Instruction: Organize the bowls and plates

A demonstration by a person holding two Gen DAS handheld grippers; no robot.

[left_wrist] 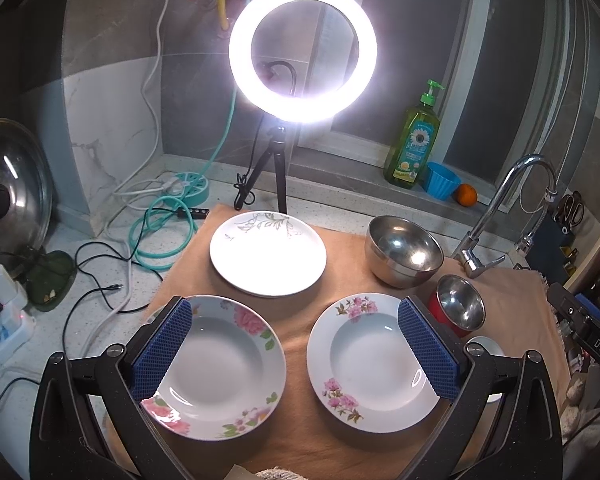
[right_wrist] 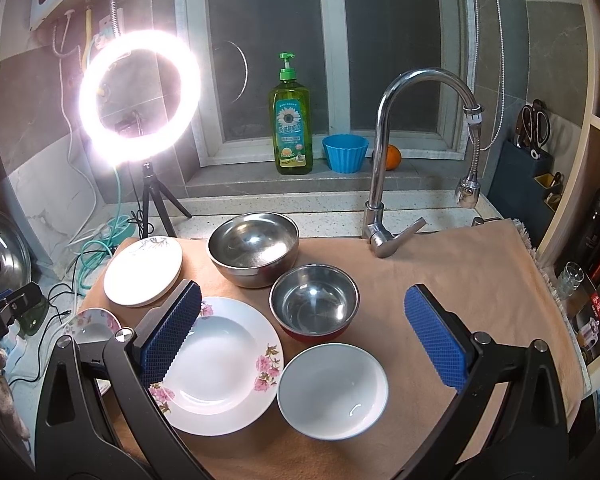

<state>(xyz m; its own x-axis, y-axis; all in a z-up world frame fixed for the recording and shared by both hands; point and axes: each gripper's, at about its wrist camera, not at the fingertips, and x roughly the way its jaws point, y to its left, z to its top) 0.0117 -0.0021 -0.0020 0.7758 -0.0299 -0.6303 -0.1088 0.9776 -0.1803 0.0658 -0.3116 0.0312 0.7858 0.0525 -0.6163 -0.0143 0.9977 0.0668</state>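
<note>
On a tan cloth (left_wrist: 300, 304) lie two deep floral plates: one at the left (left_wrist: 216, 368), one at the right (left_wrist: 374, 364) (right_wrist: 220, 364). A flat white plate with a leaf pattern (left_wrist: 268, 252) (right_wrist: 144, 270) sits behind them. A large steel bowl (left_wrist: 404, 250) (right_wrist: 254, 248), a smaller steel bowl with a red outside (left_wrist: 460, 306) (right_wrist: 314, 302) and a white bowl (right_wrist: 332, 390) stand to the right. My left gripper (left_wrist: 296, 352) hangs open above the two floral plates. My right gripper (right_wrist: 304, 340) is open above the white bowl and the red-sided bowl. Neither holds anything.
A lit ring light on a tripod (left_wrist: 302, 52) (right_wrist: 140, 96) stands behind the cloth. A tap (right_wrist: 384, 200) rises at the right rear. A green soap bottle (right_wrist: 290, 120), a blue cup (right_wrist: 346, 152) and an orange (right_wrist: 394, 157) sit on the sill. Cables (left_wrist: 100, 272) and a pot lid (left_wrist: 8, 188) lie left.
</note>
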